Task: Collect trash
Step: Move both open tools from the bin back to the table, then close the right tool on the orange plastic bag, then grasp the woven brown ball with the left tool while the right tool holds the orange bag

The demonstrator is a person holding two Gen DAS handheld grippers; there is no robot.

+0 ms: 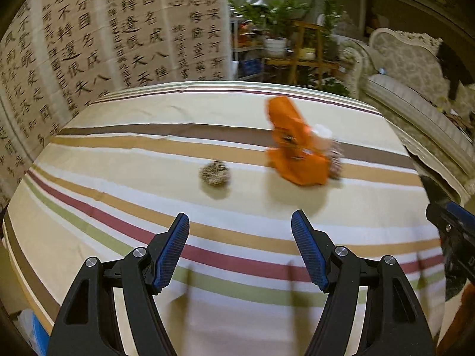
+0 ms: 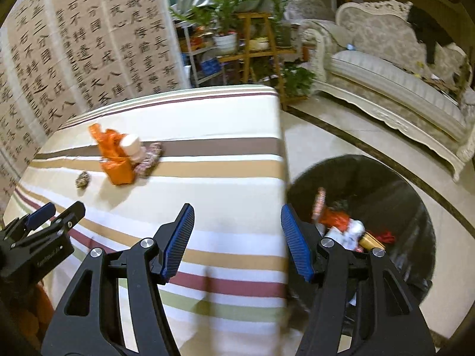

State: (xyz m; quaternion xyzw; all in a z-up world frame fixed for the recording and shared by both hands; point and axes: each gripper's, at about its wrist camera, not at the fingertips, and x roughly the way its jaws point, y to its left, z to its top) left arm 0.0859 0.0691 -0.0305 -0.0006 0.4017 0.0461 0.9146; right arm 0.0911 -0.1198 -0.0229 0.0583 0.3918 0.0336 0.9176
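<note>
An orange wrapper (image 1: 295, 145) lies crumpled on the striped tablecloth (image 1: 148, 178), with a white cup (image 1: 323, 132) and a speckled wrapper (image 1: 335, 160) against its right side. A small speckled ball of trash (image 1: 214, 172) lies to its left. My left gripper (image 1: 240, 222) is open and empty, above the table, short of the ball. In the right wrist view the orange wrapper (image 2: 114, 157), cup (image 2: 132, 145) and ball (image 2: 82, 179) lie far left. My right gripper (image 2: 237, 213) is open and empty over the table's right edge, beside a black bin (image 2: 394, 184).
The bin holds several pieces of trash (image 2: 341, 225) and stands on the tiled floor right of the table. A calligraphy screen (image 1: 104, 29) stands behind the table. Plants on a wooden stand (image 2: 252, 38) and a white sofa (image 2: 394, 71) are further back.
</note>
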